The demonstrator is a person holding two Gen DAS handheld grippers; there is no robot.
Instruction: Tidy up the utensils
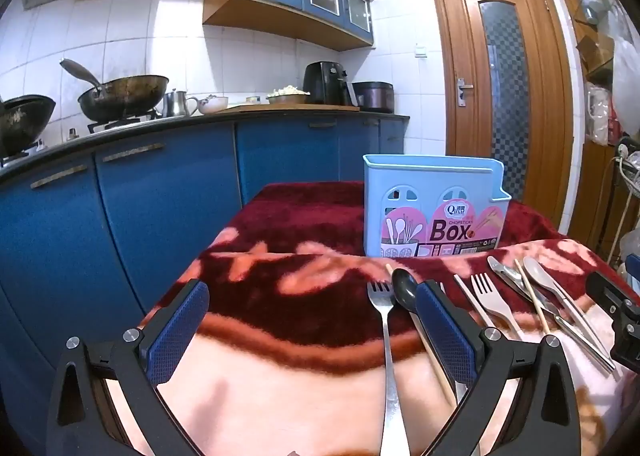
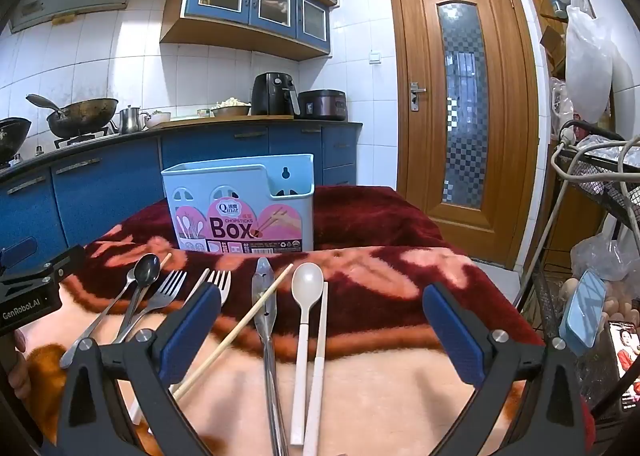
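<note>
A plush, fuzzy blanket (image 2: 380, 256) in maroon and peach covers the tabletop, and a pale blue plastic chopsticks box (image 2: 240, 204) with arched cut-outs and a pink label stands upright at 11 o'clock in the right wrist view. Lying flat before it are steel forks (image 2: 168, 288), a dark-bowled metal spoon (image 2: 146, 268), metal tongs (image 2: 264, 296), a cream plastic spoon (image 2: 307, 280) and slim wooden chopsticks (image 2: 248, 316). The left claw (image 1: 312, 320) and right claw (image 2: 322, 320) both hover spread wide, pinching nothing.

Both wrist views low, forward; share box (image 1: 434, 212).
</note>
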